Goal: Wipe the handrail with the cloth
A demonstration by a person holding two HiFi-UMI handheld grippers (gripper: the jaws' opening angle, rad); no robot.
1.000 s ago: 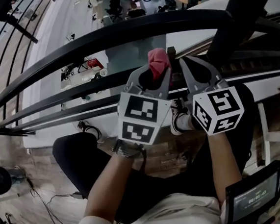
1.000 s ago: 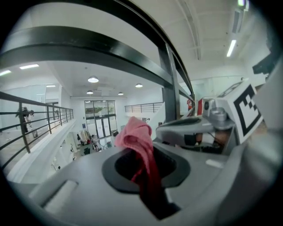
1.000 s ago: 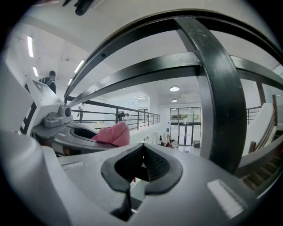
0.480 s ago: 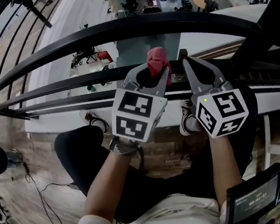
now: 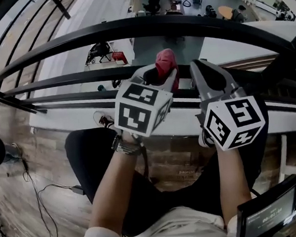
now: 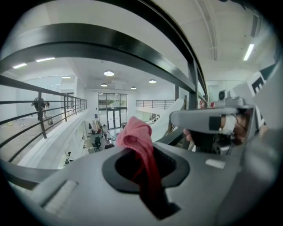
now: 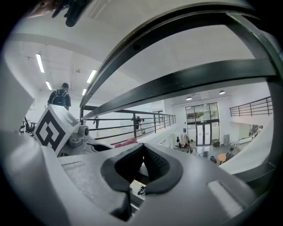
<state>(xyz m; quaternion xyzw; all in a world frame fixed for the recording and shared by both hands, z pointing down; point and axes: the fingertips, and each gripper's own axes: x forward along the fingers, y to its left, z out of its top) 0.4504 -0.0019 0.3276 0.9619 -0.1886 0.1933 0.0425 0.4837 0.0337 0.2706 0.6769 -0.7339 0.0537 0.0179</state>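
Red cloth (image 5: 165, 61) pinched by left tongs (image 5: 160, 74), right tongs (image 5: 202, 66) closed, black handrail (image 5: 77, 36) above atrium (image 5: 98, 8)

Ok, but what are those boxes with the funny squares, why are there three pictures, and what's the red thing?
Those boxes are part of two grabbing tools, and a person holds one in each hand. One picture comes from a camera on the person's head, looking down at their arms and legs. The other two come from small cameras riding on the tools, each looking along its own two jaws. The left gripper is pinching a red cloth. The right gripper has its jaws together with nothing in them. Both are held up near the dark handrail of a balcony, with a big hall far below. I can't tell whether the cloth touches the rail.
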